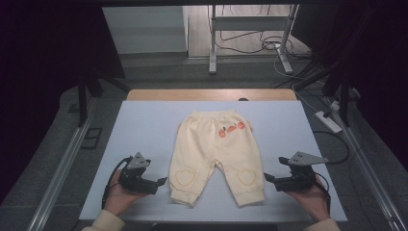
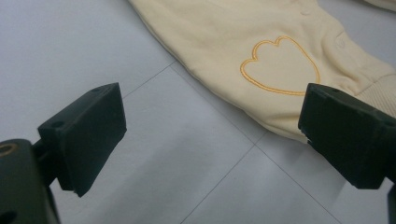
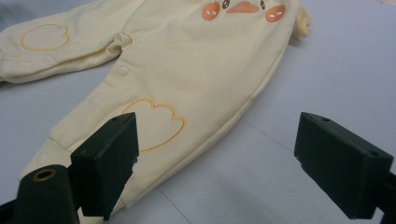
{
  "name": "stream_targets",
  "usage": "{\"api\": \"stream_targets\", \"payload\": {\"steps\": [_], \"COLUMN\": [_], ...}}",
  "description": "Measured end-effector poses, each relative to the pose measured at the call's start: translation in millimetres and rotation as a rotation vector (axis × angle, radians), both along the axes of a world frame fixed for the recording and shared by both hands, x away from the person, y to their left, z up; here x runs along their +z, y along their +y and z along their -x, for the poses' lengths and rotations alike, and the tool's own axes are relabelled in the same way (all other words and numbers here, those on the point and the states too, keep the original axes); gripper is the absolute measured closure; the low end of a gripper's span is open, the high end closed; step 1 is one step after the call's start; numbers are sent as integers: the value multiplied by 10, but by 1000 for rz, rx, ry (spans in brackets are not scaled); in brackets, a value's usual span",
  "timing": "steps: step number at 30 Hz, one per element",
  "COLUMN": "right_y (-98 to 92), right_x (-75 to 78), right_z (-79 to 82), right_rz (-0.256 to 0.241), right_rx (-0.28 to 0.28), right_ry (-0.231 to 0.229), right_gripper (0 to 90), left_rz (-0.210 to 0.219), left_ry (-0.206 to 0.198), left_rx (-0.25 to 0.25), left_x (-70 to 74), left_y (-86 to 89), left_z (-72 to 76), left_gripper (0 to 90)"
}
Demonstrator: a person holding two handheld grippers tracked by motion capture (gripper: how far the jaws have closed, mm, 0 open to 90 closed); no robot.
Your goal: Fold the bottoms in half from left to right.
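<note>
Pale yellow baby pants [image 1: 214, 154] lie flat in the middle of the white table [image 1: 139, 125], waistband away from me, legs toward me. Orange patches sit near the waistband, and each knee carries an outlined paw shape. My left gripper [image 1: 161, 182] rests just left of the left leg cuff, open, with nothing between its jaws. My right gripper [image 1: 267, 179] sits just right of the right leg cuff, also open. The left gripper [image 2: 212, 133] faces the left leg [image 2: 261, 60]. Between the jaws of the right gripper [image 3: 217, 161] lies the edge of the right leg [image 3: 187, 79].
The white table ends in a wooden strip [image 1: 211, 94] at the far side. Metal rails [image 1: 62, 159] run along both sides. A power strip [image 1: 328, 120] and cables lie on the floor to the right, and a metal stand [image 1: 250, 33] is beyond the table.
</note>
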State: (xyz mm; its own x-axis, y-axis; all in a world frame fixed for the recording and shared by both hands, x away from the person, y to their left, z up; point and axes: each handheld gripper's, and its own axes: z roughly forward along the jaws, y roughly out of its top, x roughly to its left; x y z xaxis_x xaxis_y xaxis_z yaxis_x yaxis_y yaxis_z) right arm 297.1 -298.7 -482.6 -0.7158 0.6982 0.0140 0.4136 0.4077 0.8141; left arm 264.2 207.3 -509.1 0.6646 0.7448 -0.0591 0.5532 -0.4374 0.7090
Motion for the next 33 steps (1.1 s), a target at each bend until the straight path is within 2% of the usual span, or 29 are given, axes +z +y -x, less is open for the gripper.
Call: {"api": "stream_targets", "payload": {"steps": [12, 16, 20, 26, 29, 33], "right_y": [3, 22, 38, 34, 44, 68], "right_x": [5, 8, 1, -10, -12, -23], "right_z": [-4, -15, -12, -12, -17, -38], "right_rz": [7, 6, 12, 19, 42, 69], "right_rx": [-4, -7, -3, -1, -10, 4], "right_ry": [-5, -3, 2, 4, -4, -17], "right_gripper": [145, 147, 147, 148, 145, 112], "left_rz": [2, -13, -2, -9, -9, -12], "left_ry": [-5, 5, 1, 8, 3, -4], "left_rx": [-2, -10, -10, -11, -13, -21], "left_x": [12, -12, 3, -8, -2, 4], "left_y": [-9, -2, -5, -3, -3, -13], "left_z": [-15, -10, -7, -30, -27, -24], "left_gripper": [76, 78, 79, 80, 80, 80]}}
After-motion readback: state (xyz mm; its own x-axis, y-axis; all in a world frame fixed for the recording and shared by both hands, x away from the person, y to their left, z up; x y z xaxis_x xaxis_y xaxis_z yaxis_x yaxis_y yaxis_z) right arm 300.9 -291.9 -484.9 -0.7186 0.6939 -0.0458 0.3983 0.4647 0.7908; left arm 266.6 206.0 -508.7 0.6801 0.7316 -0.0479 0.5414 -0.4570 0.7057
